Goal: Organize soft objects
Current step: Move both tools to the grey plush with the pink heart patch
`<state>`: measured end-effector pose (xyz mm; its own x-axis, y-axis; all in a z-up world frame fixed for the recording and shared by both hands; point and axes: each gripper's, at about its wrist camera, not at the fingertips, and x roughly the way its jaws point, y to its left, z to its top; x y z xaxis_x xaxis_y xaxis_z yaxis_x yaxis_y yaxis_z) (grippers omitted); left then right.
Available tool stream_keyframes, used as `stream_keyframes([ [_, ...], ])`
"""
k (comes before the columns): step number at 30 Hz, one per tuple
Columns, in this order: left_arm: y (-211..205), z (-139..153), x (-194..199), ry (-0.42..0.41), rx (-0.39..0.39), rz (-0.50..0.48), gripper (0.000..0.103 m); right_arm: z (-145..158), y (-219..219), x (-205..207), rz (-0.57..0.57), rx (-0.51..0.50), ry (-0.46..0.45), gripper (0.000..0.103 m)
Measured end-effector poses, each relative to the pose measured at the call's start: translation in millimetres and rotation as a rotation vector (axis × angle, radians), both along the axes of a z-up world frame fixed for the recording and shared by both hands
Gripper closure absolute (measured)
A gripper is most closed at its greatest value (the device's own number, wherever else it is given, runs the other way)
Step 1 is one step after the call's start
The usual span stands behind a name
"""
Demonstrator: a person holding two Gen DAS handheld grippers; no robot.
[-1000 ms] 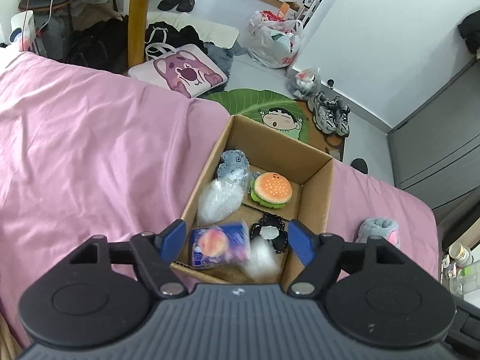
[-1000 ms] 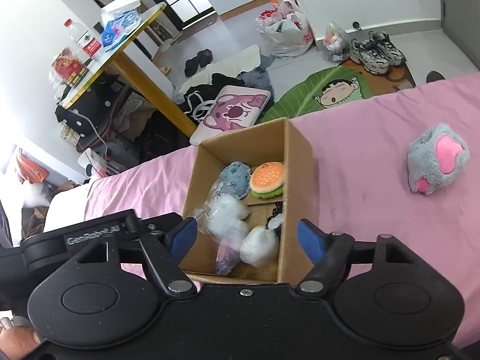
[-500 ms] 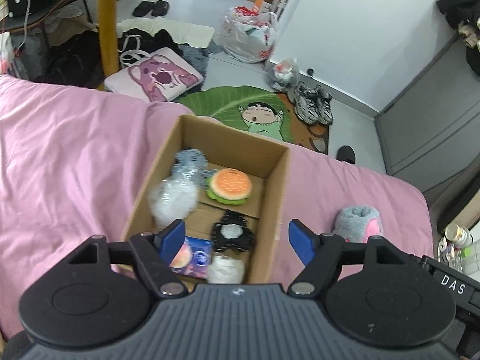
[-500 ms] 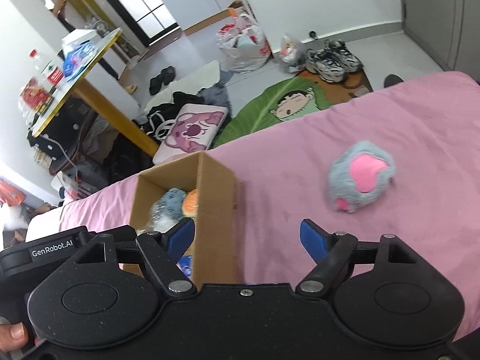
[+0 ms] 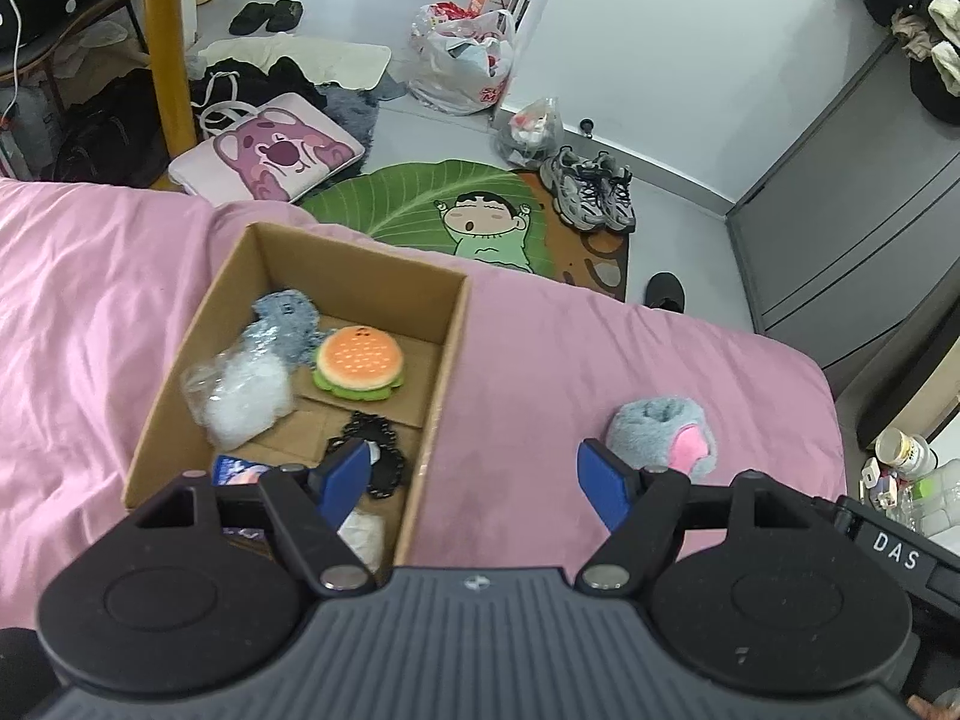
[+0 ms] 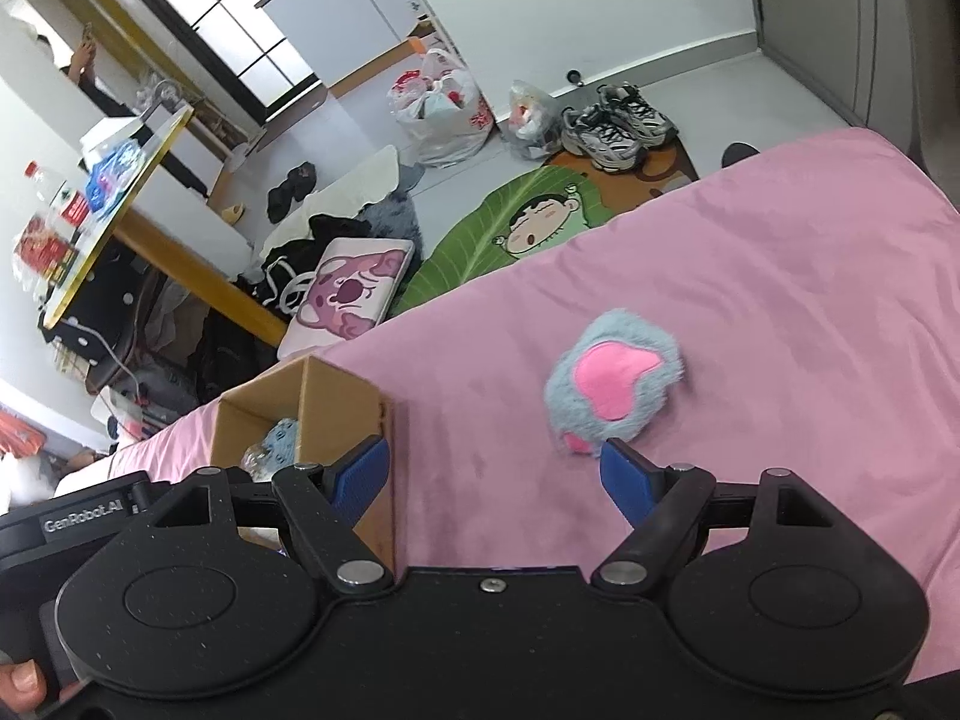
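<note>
1. The cardboard box [image 5: 447, 354] sits on the pink bedspread [image 5: 90, 276], gathering soft toys; a burger plush [image 5: 359, 363] lies inside.
2. Right of the box, well apart, the grey paw plush [image 6: 612, 384] looks like the last stray.
3. The left gripper [image 5: 474, 474] is wide and empty above the box's right wall.
4. The right gripper [image 6: 495, 474] is wide and empty near the paw.

1 box [image 5: 447, 354], 6 soft toys (1 outside).
</note>
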<state>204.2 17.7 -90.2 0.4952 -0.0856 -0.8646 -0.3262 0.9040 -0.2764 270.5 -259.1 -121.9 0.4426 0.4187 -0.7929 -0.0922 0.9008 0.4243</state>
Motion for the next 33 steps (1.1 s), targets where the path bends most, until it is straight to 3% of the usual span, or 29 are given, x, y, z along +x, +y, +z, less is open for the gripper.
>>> stream_keyframes([
  [8, -18, -3, 14, -0.008, 0.007, 0.015, 0.028, -20, -23, 24, -0.079, -0.002, -0.016, 0.027],
  [26, -38, -29, 49, -0.004, -0.007, 0.019, 0.028, -73, -20, 62, -0.082, -0.047, 0.030, 0.028],
  [31, -46, -36, 64, 0.014, -0.016, 0.007, 0.028, -88, -26, 74, -0.120, -0.033, 0.066, 0.042],
  [33, -49, -39, 68, 0.017, -0.019, 0.002, 0.029, -93, -27, 77, -0.130, -0.018, 0.083, 0.042],
])
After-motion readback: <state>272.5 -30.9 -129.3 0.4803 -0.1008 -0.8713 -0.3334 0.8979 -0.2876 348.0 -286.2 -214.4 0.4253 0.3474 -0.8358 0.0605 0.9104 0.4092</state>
